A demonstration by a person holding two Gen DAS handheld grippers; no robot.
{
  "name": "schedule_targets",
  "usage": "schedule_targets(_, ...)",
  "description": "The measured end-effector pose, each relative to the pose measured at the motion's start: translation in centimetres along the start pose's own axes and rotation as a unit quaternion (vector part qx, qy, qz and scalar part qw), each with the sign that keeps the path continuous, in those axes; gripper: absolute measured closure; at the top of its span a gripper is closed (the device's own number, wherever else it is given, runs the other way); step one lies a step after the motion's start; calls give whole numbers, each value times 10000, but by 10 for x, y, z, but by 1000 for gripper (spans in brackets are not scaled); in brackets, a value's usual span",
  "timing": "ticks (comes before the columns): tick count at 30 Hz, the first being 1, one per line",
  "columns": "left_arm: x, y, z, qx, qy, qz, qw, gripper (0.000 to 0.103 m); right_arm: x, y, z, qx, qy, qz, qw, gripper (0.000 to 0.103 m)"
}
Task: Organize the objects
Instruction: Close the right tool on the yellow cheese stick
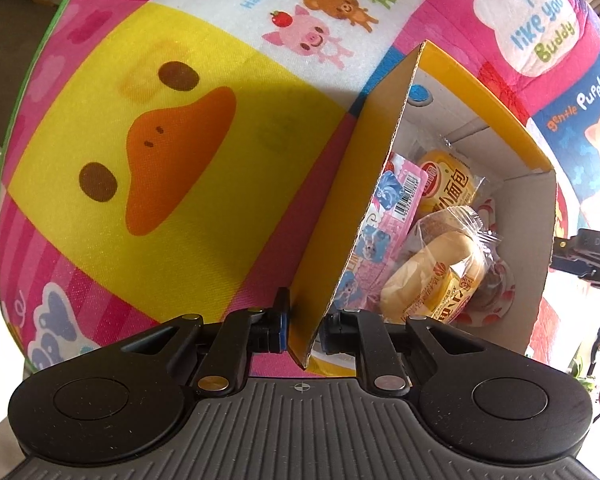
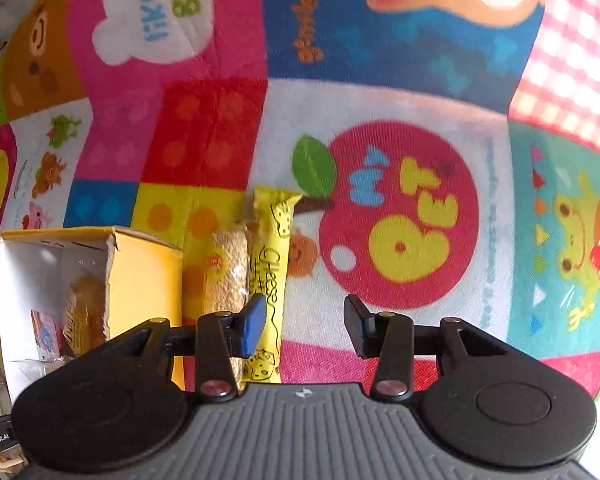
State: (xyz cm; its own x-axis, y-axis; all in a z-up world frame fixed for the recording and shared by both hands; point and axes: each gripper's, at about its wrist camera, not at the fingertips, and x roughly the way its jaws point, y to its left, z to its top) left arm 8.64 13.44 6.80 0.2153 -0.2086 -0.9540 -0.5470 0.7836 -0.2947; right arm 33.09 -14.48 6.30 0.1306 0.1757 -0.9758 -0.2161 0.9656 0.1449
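Note:
A yellow cardboard box (image 1: 380, 152) with a white inside stands open on the mat. My left gripper (image 1: 306, 322) is shut on its near wall, one finger outside and one inside. In the box lie a bun in clear wrap (image 1: 436, 276), a pink packet (image 1: 384, 216) and a yellow bread packet (image 1: 448, 184). In the right wrist view the box (image 2: 144, 276) is at the left. Beside it lie a beige snack in clear wrap (image 2: 228, 272) and a yellow cheese stick packet (image 2: 270, 264). My right gripper (image 2: 306, 320) is open above the mat, its left finger over the cheese packet's edge.
Everything rests on a colourful cartoon play mat (image 1: 172, 152) with a duck, animals and an apple (image 2: 400, 216). A black part of the other gripper's body (image 1: 588, 264) shows past the box's far wall. The mat's green edge and floor lie at the far left.

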Motion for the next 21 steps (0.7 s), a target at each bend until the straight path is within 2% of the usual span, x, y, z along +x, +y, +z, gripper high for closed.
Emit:
schedule_targets(5,3,-3,4,62,49,29,10000,86,7,14,-5,-80,-3,206,9998,61)
schedule_targets(12,7,-10,7,112,108,91,9998,86,21,17,4,-162,163,74,9997,60)
schedule_targets(16,10,-14,11,164,145,135,9997,86,24,15,4,-146,177,178,9996,55)
schedule_targets(18,11,-16,11,167,143,178,9996,86,24,23,2,-422,123,66,9990,55)
schedule_targets(21,13,-24,13,216,144,287,9993,87,25,44,-4,-1184,-97,-260,9926,55)
